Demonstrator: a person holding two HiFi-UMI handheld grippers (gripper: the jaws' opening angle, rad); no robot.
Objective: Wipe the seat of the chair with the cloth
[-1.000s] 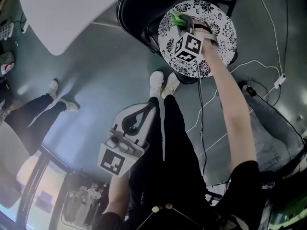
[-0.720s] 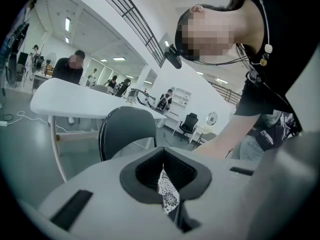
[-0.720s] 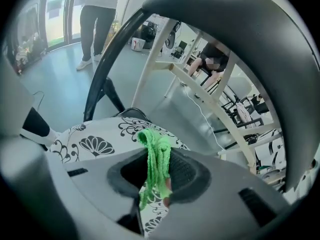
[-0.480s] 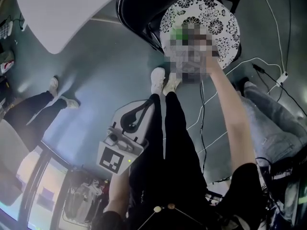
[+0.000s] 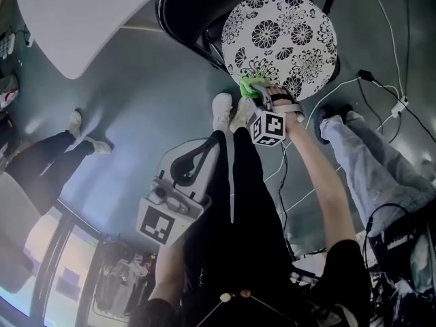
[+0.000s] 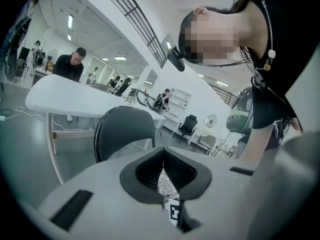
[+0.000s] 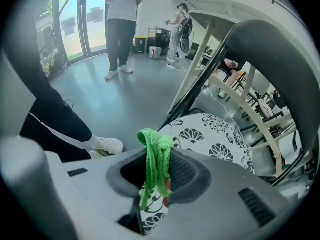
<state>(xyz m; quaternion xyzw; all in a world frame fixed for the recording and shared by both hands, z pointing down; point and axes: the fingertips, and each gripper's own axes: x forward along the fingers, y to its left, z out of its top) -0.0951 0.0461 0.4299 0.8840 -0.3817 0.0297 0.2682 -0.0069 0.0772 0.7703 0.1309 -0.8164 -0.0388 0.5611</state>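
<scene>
The chair's round seat point(image 5: 283, 36), black-and-white flowered, is at the top of the head view, with its dark backrest point(image 5: 187, 12) to the left. My right gripper point(image 5: 261, 98) is shut on a green cloth point(image 5: 251, 86), which lies at the seat's near edge. In the right gripper view the cloth point(image 7: 157, 156) hangs bunched between the jaws of that gripper point(image 7: 159, 184), over the seat point(image 7: 212, 134). My left gripper point(image 5: 194, 163) is held low beside my leg, away from the chair. In its own view the left gripper point(image 6: 165, 179) has its jaws together with nothing in them.
A white table point(image 5: 82, 19) stands at the upper left. White and black cables point(image 5: 378, 94) trail over the grey floor right of the chair. A person's jeans-clad legs point(image 5: 371, 165) are at the right, another person's legs point(image 5: 48, 155) at the left. My white shoes point(image 5: 229, 114) stand by the seat.
My right gripper has dragged the cloth from the middle-left of the seat to its near edge, toward me. The left gripper has hardly moved.
</scene>
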